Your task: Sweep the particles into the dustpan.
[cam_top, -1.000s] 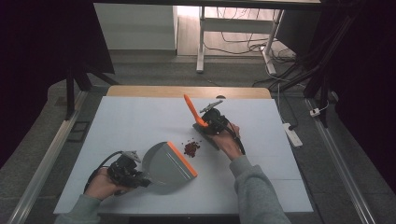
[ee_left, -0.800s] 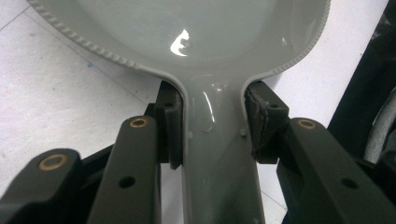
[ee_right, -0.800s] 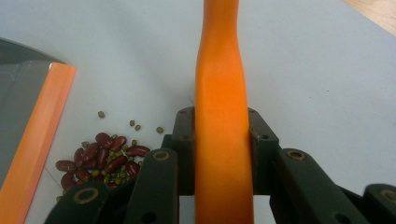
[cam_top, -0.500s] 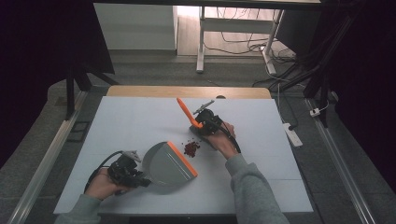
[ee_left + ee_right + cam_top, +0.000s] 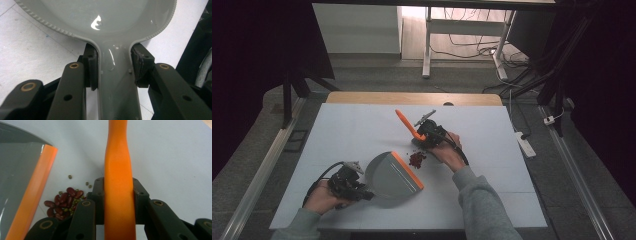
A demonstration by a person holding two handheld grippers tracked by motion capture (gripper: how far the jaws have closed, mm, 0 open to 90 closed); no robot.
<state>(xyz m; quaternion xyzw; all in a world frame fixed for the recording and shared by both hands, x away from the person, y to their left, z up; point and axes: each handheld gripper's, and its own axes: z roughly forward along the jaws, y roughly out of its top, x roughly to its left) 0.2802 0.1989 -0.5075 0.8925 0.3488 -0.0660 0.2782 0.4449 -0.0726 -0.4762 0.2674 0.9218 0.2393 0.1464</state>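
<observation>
A grey dustpan (image 5: 389, 174) with an orange front lip (image 5: 407, 170) lies on the white table (image 5: 362, 130), its lip toward a small pile of red and green beans (image 5: 416, 159). My left gripper (image 5: 361, 189) is shut on the dustpan's grey handle (image 5: 117, 85), a pad pressed on each side. My right gripper (image 5: 419, 136) is shut on the orange handle of a brush (image 5: 406, 122), just behind the beans. In the right gripper view the handle (image 5: 117, 182) rises between the jaws, with the beans (image 5: 63, 203) and the pan's lip (image 5: 32, 195) to its left. The brush head is hidden.
A wooden strip (image 5: 412, 98) edges the table's far side. Beyond it stand a white desk frame (image 5: 428, 45) and loose cables on the floor. A power strip (image 5: 527, 142) lies on the floor to the right.
My right hand has shifted slightly left and nearer with the brush, its orange handle leaning further left. The left hand and dustpan have stayed put.
</observation>
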